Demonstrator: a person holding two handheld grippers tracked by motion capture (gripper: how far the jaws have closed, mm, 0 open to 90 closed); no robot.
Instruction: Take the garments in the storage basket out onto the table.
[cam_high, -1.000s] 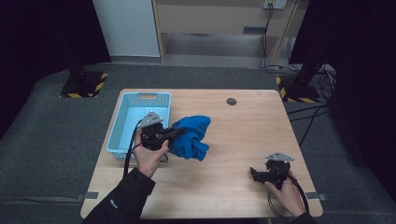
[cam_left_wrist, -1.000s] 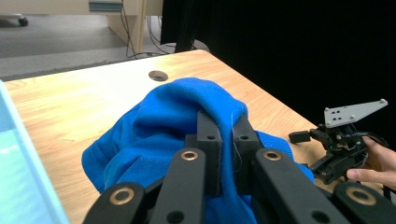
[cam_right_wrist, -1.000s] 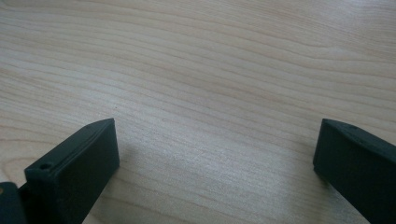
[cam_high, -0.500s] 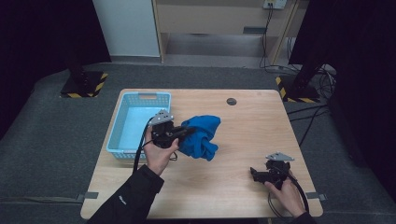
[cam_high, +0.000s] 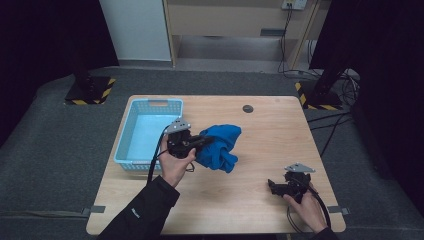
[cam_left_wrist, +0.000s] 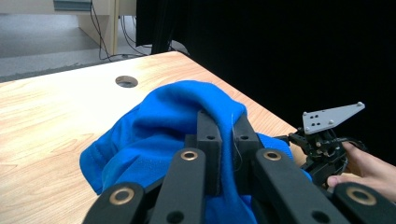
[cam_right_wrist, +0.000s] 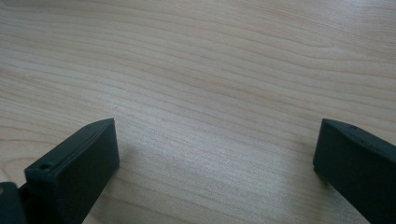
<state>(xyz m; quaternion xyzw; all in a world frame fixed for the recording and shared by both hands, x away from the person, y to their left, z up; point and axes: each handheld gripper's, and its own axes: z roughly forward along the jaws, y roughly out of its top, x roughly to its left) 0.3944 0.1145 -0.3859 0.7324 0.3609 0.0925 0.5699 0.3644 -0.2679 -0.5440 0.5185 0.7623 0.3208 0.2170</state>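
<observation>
- Gripping a soft, crumpled blue fleece cloth (cam_high: 220, 146), the left gripper (cam_high: 200, 144) has its jaws pinched on a fold.
- Right gripper (cam_high: 276, 186) rests jaws apart, holding nothing, on grained wooden table (cam_high: 260, 210).
- Light-blue latticed plastic basket (cam_high: 131, 145) sits just beside the cloth.

Crumpled blue cloth (cam_high: 220, 146) beside basket (cam_high: 131, 134)

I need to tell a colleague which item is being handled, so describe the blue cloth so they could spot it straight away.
On the wooden table, look just right of the light blue basket. There the left gripper is shut on a crumpled blue cloth. It is the only soft thing on the table, and a far deeper blue than the basket.
</observation>
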